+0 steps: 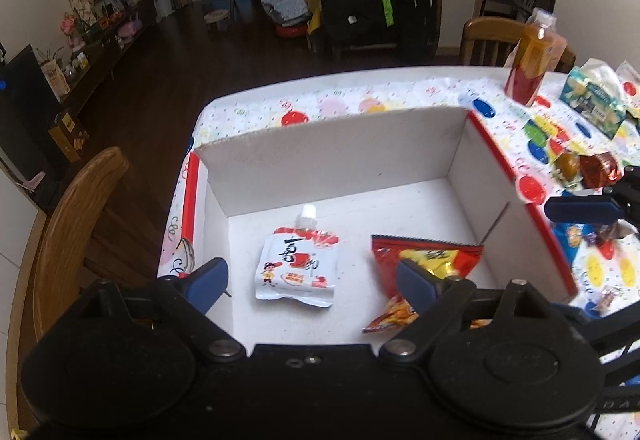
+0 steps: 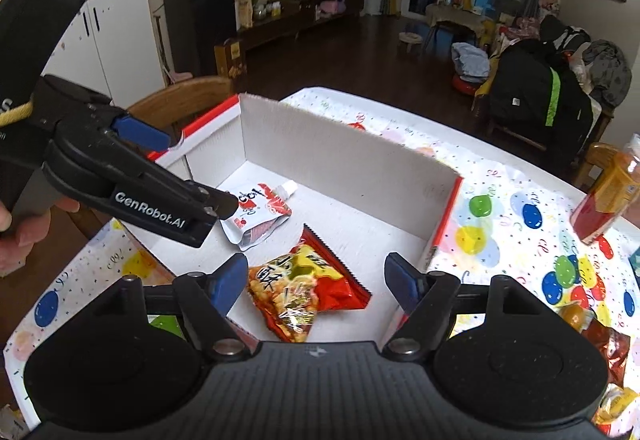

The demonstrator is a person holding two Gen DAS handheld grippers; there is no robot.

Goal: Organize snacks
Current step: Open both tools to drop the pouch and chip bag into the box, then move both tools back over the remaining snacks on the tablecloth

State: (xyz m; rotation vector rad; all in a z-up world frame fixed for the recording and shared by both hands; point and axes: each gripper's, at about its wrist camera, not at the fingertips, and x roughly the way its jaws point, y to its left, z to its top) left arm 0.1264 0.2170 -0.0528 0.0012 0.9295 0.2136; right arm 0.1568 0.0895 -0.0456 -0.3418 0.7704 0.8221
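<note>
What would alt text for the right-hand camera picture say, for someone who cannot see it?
Open right gripper held over a white cardboard box holding a white spouted pouch and a red-and-yellow snack bag, on a balloon-print tablecloth. The left gripper reaches in from the left; a living room lies behind.

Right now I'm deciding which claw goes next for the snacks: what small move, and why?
Probably swing the right claw, open and empty over the box, toward the loose wrapped snacks on the tablecloth. The box holds only a white pouch and a red packet.
</note>
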